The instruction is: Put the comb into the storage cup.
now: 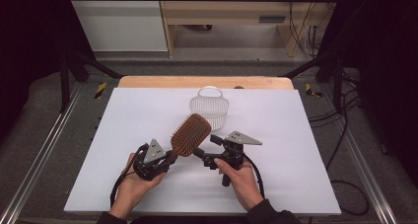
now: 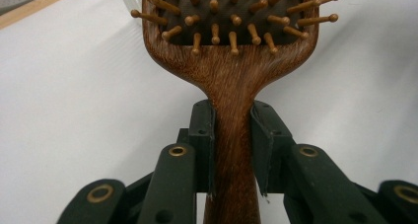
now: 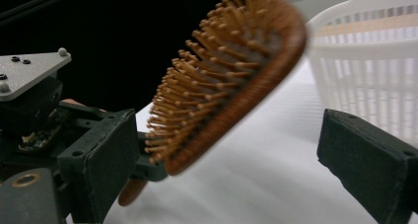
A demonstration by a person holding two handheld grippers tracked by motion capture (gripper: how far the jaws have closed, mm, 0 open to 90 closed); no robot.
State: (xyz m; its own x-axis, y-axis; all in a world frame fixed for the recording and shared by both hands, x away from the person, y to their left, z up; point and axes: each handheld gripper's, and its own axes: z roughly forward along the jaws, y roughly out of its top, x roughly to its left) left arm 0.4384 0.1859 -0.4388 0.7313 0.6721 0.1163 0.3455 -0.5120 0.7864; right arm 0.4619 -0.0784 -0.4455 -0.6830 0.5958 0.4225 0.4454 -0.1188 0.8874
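Two grippers meet mid-frame: the left gripper point(image 1: 170, 158) clamps the wooden paddle hairbrush point(image 1: 190, 133) by its handle, head raised toward the white basket point(image 1: 209, 107), seemingly so the wide-open, empty right gripper point(image 1: 206, 146) can take it.

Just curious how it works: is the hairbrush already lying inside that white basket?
No, the hairbrush is held by its handle in the left gripper, in front of the white basket.

text: none legible | labels: none | brands: none | numbers: none | signs: none
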